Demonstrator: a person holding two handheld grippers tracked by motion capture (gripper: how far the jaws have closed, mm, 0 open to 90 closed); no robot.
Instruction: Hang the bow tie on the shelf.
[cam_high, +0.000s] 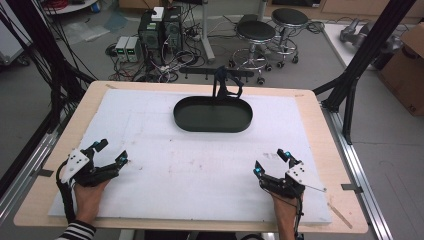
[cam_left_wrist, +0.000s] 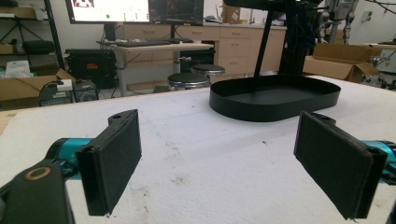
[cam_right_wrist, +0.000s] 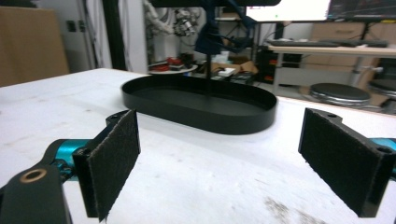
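The black oval metal tray (cam_high: 213, 115) sits at the far middle of the table, on the white foam mat (cam_high: 200, 165), well apart from both grippers and untouched by either. It has a low upright wall and a flat floor with nothing lying in it.

Nearest, at the bottom edge of the high view, the person's two forearms come in; the left one wears a black-and-white striped sleeve (cam_high: 76, 231). The left hand holds the left gripper (cam_high: 111, 152) low over the near left part of the mat, its jaws spread wide with bare mat between them. In the left gripper view the two black padded jaws stand far apart, nothing between them, and the tray lies ahead and to the right. The right hand holds the right gripper (cam_high: 270, 162) over the near right part of the mat, its jaws likewise spread wide and gripping nothing. In the right gripper view the tray lies straight ahead between the pads.

The mat shows faint brown smudges in its middle. It lies on a pale wooden tabletop (cam_high: 330, 150), which shows as a border all round.

Just behind the tray, at the far edge of the table, a thin black stand (cam_high: 220, 82) rises with a dark blue strap (cam_right_wrist: 210, 32) hanging on it. Farther off on the grey floor stand two black round stools (cam_high: 265, 37) and two computer towers (cam_high: 160, 30) among cables.
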